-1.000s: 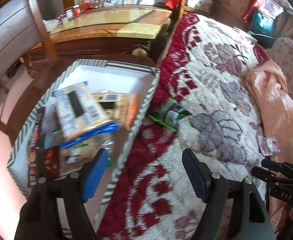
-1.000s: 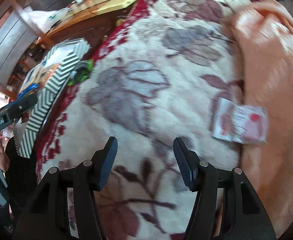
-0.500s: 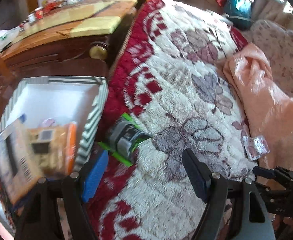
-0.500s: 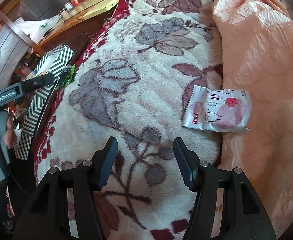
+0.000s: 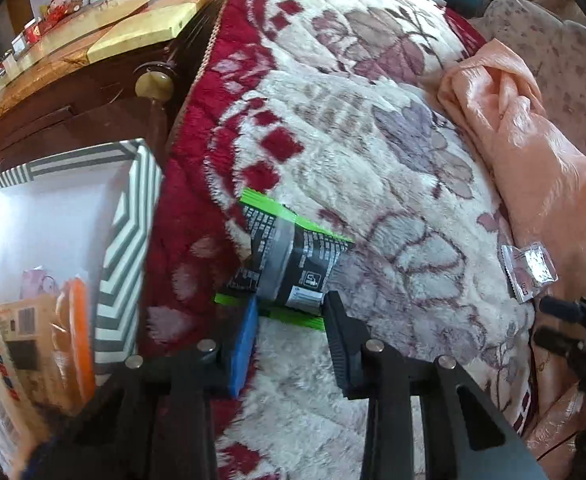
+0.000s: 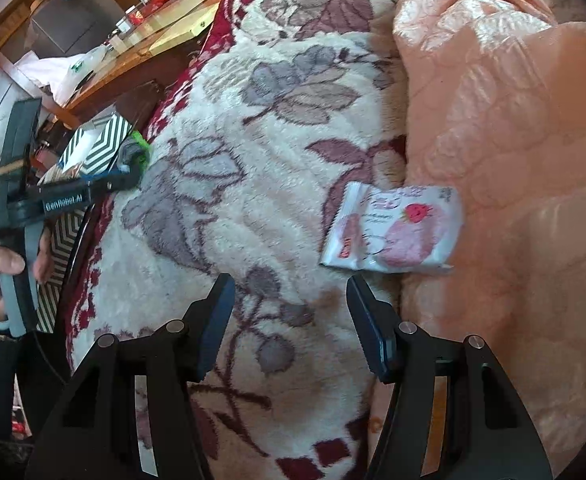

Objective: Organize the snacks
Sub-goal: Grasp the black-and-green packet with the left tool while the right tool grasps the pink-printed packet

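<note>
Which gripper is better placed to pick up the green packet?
Left. The left gripper is open with the green packet right at its fingertips; the right gripper faces the pink packet instead.

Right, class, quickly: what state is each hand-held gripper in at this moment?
Left hand-held gripper: open, fingers either side of the green-and-black snack packet, not yet gripping.
Right hand-held gripper: open, holding nothing.

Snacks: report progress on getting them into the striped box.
Done: several packets already lie in the striped box. In hand: the left tool is open around the green-edged black packet. Left: the pink strawberry packet on the blanket, ahead of the open right tool.
</note>
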Demonstrator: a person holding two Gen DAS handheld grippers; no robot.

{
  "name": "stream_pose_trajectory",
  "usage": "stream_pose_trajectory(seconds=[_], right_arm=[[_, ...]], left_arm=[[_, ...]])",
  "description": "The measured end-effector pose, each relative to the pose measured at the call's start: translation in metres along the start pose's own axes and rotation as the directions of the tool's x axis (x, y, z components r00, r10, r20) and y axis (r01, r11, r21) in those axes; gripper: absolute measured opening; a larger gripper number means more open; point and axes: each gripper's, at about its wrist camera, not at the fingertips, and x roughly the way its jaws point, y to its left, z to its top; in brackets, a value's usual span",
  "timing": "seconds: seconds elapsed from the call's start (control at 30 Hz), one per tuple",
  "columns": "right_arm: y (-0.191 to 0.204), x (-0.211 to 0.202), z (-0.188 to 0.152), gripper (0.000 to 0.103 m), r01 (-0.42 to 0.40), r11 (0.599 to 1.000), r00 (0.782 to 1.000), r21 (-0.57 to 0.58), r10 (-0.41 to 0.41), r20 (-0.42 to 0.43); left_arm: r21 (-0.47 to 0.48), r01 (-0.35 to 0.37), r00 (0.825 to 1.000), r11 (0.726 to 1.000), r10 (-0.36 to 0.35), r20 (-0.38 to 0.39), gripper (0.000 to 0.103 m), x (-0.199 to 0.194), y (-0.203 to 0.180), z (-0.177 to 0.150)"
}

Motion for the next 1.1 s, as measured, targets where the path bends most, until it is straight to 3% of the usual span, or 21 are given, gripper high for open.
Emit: stream_pose_trajectory(seconds=[0.23,0.3,0.33,0.63,0.83,1.1], right_arm=[[-0.017,-0.012,0.005,0.058,0.032,0.999,0.999,0.024,-0.032,0.013],[-0.02,-0.013,0.005,0.063,0.028,0.999,0.999,0.035,-0.029,0.02],[-0.021,-0.013,0.005,0.063,0.026,0.999,0.999,0.041,-0.027,0.021],[-0.018,-0.007,0.001,0.063,0.044,0.999,0.999,0.005,-0.044,-0.015],[-0.027,0.007,0.001,0.063,0.062,0.995,0.997,0.077,-0.057,-0.055],[-0.021,0.03,0.058,0.063,0.102,0.994,0.995,0.028,-0.103,0.005]], left_arm=[[-0.04,0.055,0.998,0.998,-0.054,0.03,0.04,-0.009,0.001,0.004],[-0.037,0.04,0.998,0.999,-0.038,0.043,0.067,-0.012,0.001,0.008],[-0.036,0.037,0.998,0.999,-0.035,0.054,0.07,-0.014,0.0,0.009],[-0.02,0.02,0.999,1.0,-0.019,0.047,0.07,-0.003,-0.008,0.026],[-0.032,0.015,1.0,0.999,-0.014,0.023,0.07,0.009,-0.013,0.029],[-0.046,0.027,0.999,0.999,-0.026,0.022,0.07,0.007,-0.013,0.028]])
